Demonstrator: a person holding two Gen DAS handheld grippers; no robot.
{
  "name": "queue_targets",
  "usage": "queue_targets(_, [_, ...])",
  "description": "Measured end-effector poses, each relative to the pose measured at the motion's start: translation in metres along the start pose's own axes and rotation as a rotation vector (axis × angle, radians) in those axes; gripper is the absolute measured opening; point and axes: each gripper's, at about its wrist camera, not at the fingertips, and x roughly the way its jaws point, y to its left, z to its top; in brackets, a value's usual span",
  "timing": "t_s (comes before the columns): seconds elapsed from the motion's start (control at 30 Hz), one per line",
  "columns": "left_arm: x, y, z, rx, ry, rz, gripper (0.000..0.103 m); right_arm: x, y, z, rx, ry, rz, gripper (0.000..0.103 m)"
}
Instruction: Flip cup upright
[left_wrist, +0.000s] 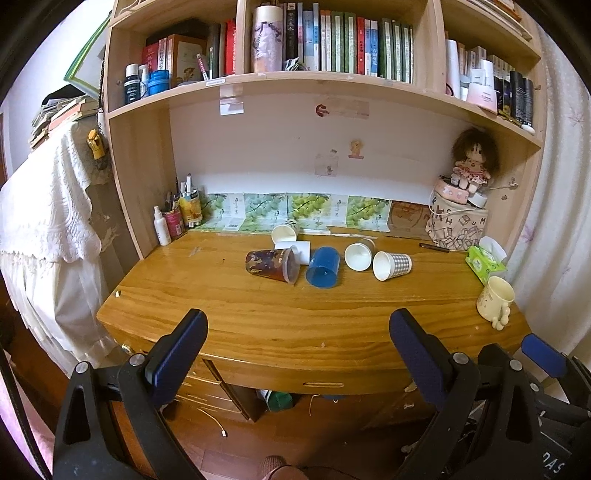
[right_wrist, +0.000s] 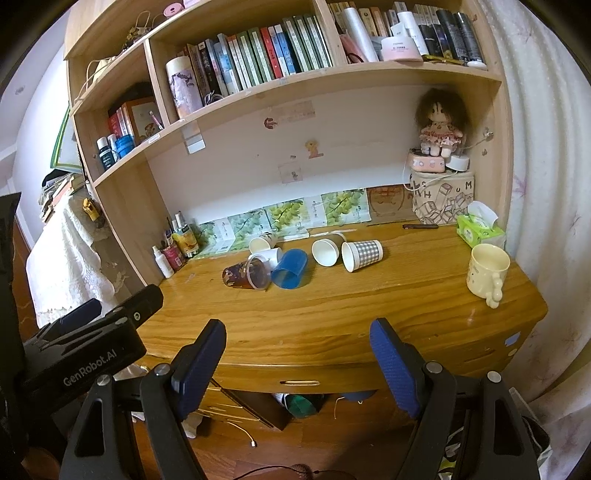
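Left wrist: left tool (left_wrist: 297, 334) agape, off-desk.

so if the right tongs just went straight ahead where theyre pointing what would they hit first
Probably the blue cup, lying on its side mid-desk. The open right tongs hang short of the desk's front edge, nothing between; depth is uncertain.

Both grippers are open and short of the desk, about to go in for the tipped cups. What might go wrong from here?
1. The blue cup lies touching the camouflage cup, with the white cup right behind; grabbing one will likely roll the others.
2. The checked paper cup looks thin; a hard squeeze may crush it.
3. The cream mug stands upright near the right edge; a wide right gripper swing might knock it.
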Motion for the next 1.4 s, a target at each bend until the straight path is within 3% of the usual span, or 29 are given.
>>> queue_targets(0.73, [0.039,0.03,-0.002,-0.064,0.141,0.031,0.1,0.036,0.016,0.0,0.01,0.125,0.029,0.081])
queue_targets(1.4, [0.148,0.065,0.035,-0.063,0.315,0.016,0.1,0.15,0.046,0.024,0.059,0.328,0.029,0.081])
